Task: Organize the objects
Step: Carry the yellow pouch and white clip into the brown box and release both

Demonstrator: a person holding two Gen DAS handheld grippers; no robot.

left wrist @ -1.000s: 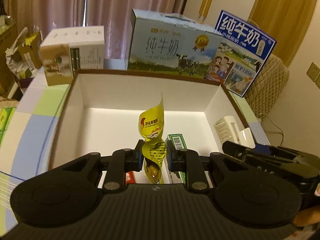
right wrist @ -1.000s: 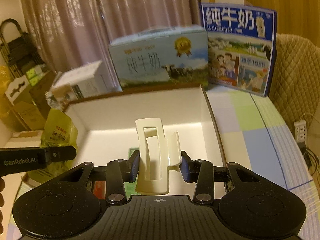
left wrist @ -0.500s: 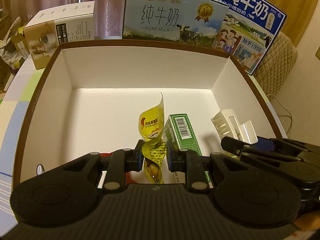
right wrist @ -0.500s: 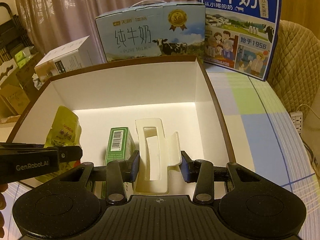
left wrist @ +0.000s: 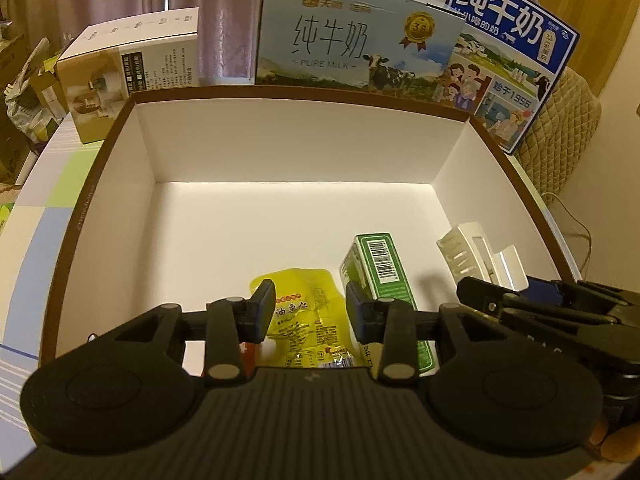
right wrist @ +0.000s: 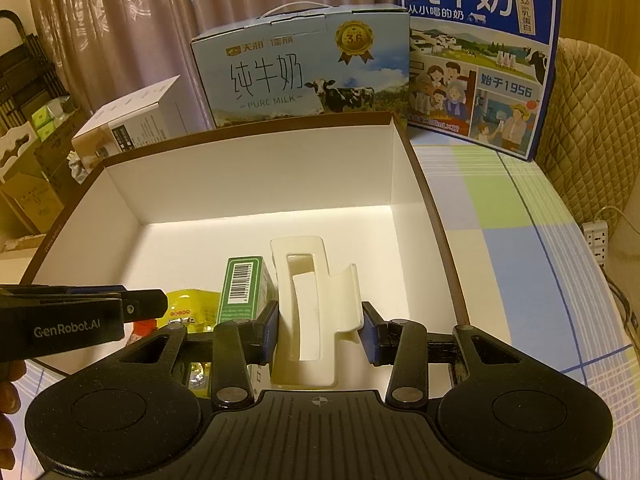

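Here the left gripper hangs over the near end of a white box with a brown rim, its fingers spread wide; the yellow snack pouch printed with red Chinese characters lies flat on the box floor below them, ungripped. Just right of the pouch lies a green carton, barcode face up. The right gripper has its pads against the sides of a cream plastic clip, pinching it low inside the box beside the carton. "GenRobot.AI" is printed on the side of the left gripper, as the right wrist view shows. Behind the box on the checked table stand a pale blue milk case reading "PURE MILK" with a "3.6" medal, a dark blue milk case marked "1956", and a white carton with small print.
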